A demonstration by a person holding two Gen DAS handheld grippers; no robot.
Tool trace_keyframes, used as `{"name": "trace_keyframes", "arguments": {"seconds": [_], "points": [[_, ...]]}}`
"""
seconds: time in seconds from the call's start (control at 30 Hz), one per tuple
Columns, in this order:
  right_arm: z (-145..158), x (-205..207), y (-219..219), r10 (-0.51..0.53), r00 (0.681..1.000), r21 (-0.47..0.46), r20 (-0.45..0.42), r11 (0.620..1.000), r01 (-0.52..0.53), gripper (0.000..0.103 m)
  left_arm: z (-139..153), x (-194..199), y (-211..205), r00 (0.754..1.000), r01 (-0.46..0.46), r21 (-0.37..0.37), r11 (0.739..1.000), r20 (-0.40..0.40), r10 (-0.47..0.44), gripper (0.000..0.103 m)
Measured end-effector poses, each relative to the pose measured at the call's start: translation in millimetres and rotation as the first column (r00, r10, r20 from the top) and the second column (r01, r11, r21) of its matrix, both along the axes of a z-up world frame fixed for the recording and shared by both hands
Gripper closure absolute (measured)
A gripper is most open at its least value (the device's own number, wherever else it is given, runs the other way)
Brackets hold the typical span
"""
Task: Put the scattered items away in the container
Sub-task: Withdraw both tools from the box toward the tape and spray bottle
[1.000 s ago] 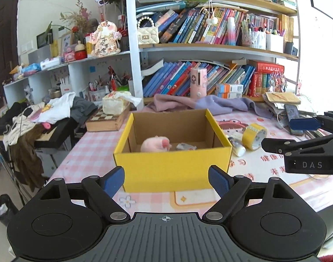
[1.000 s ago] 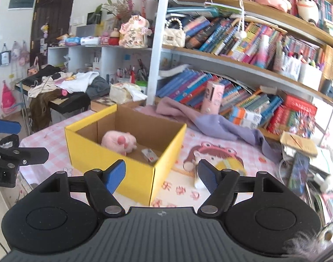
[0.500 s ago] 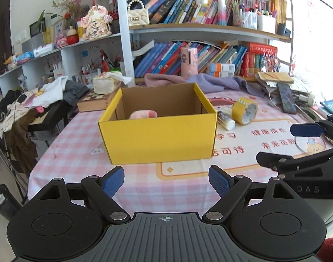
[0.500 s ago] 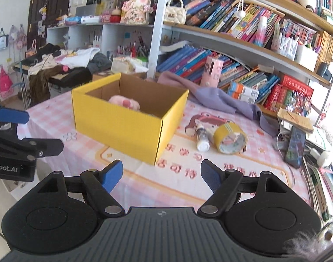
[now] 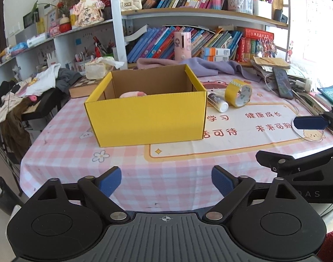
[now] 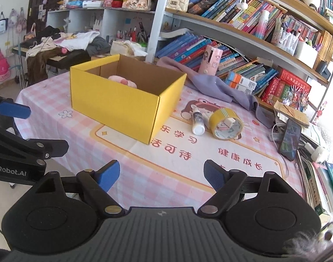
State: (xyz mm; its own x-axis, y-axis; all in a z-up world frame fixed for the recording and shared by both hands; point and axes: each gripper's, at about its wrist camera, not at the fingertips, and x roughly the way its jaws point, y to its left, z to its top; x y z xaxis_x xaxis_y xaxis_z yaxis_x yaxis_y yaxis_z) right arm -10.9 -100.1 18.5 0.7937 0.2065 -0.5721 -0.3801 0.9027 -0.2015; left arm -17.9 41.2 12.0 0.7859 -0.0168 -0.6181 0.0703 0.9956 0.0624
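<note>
This is a lived-in home study or bedroom. Crowded bookshelves (image 5: pixel 205 11) fill the upper right of the frame, packed with children's books, pen pots and plush toys. A pink checked tablecloth (image 5: pixel 127 161) with cartoon print covers the table at center. At left, clothes (image 5: pixel 41 83) lie heaped on a side desk, and bags (image 6: pixel 2 24) hang by a dark door.

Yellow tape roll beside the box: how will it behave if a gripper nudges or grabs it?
The yellow tape roll stands on its edge, leaning toward the small white bottle, so a nudge would probably roll or topple it. Its open hollow core suggests it is light and rigid, probably easy to pinch through the ring.
</note>
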Motion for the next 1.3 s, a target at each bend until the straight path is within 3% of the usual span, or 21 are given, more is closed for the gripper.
{"name": "trace_keyframes", "arguments": {"seconds": [0.5, 1.3], "points": [[-4.9, 14.9, -40.2, -0.118, 0.992, -0.011, -0.039, 0.993, 0.118, 0.019, -6.2, 25.3, -37.1, 0.994, 0.093, -0.012, 0.996, -0.052, -0.093, 0.010], [-12.8, 43.4, -107.9, -0.278, 0.958, -0.021, -0.077, 0.961, 0.277, 0.018, -18.8, 71.5, -107.3, 0.959, 0.271, -0.015, 0.963, -0.086, -0.271, 0.010]]}}
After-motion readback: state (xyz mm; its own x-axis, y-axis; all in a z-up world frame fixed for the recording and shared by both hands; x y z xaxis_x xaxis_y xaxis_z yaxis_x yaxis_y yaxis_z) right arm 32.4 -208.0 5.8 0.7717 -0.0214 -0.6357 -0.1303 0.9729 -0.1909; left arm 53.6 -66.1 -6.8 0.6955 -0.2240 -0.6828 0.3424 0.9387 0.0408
